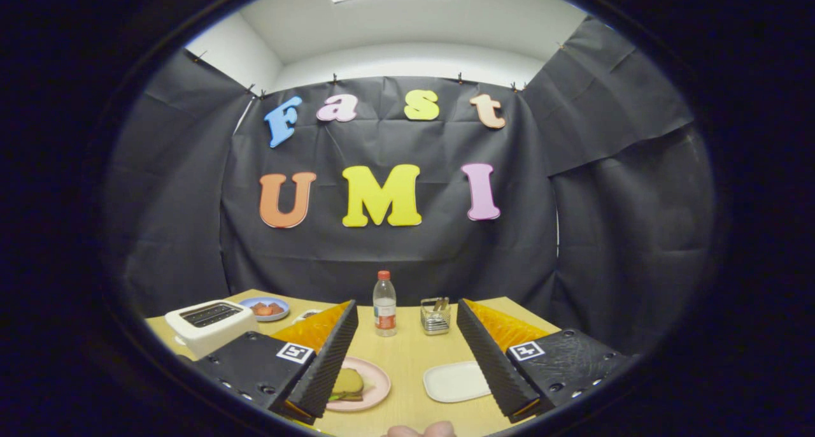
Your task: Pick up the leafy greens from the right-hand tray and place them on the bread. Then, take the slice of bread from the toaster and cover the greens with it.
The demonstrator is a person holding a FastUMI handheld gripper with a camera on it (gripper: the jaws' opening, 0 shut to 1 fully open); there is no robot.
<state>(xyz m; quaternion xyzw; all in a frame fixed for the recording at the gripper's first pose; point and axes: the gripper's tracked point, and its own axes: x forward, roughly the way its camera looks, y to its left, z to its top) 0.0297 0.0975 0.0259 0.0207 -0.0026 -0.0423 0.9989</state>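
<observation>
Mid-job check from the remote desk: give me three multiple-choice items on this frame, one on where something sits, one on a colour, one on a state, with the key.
1. Where is the water bottle?
A. Beyond the fingers, standing just left of the metal holder
B. On the pink plate
C. On top of the toaster

2. What colour is the plate carrying the stacked food?
A. Blue
B. Pink
C. Black

3. What state is the gripper in?
A. Shut on the bottle
B. Shut on the toaster
C. Open, holding nothing

Key:
1 A: the bottle stands on the wooden table at the far side, next to the holder.
2 B: the rim beside the left finger is pink.
3 C: the fingers stand wide apart, with the plate and white tray seen in the gap.
</observation>
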